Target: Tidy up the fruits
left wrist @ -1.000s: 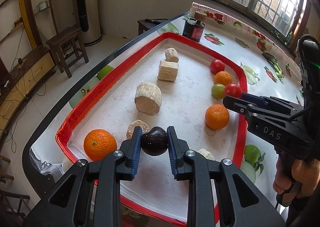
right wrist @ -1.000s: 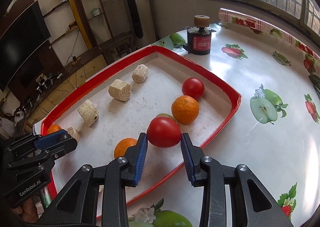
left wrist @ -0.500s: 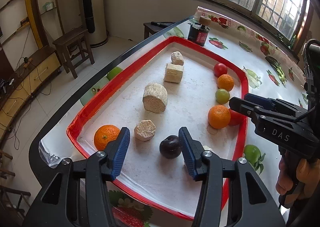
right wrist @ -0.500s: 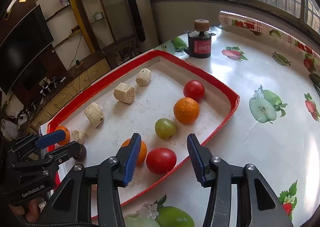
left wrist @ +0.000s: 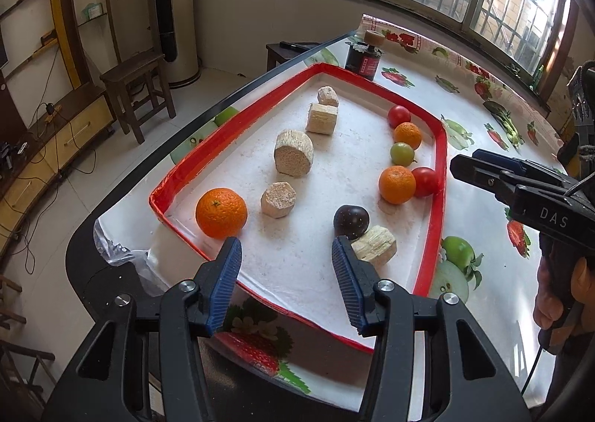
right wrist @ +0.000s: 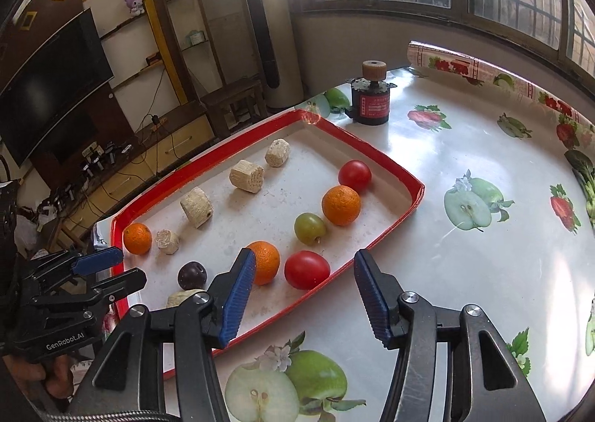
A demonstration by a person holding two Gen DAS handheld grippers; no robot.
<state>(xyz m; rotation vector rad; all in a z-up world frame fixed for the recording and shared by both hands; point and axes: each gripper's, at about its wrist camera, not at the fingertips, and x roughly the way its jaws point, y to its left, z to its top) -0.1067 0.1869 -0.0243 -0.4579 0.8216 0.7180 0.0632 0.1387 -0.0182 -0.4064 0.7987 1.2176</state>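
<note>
In the red-rimmed white tray (left wrist: 438, 161) on the bench, a round dark purple plum (left wrist: 351, 223) lay just beyond the empty, parted left gripper (left wrist: 284, 275), nearer it than the opening, empty right gripper (right wrist: 305, 291).

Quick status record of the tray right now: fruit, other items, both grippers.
tray: red rim, on the fruit-print table
oranges: three
tomatoes: two
green fruit: one
plum: one, touching a beige block
beige blocks: five in all
left gripper: open, empty
right gripper: jaws opening, nothing between them
off tray: black can
</note>
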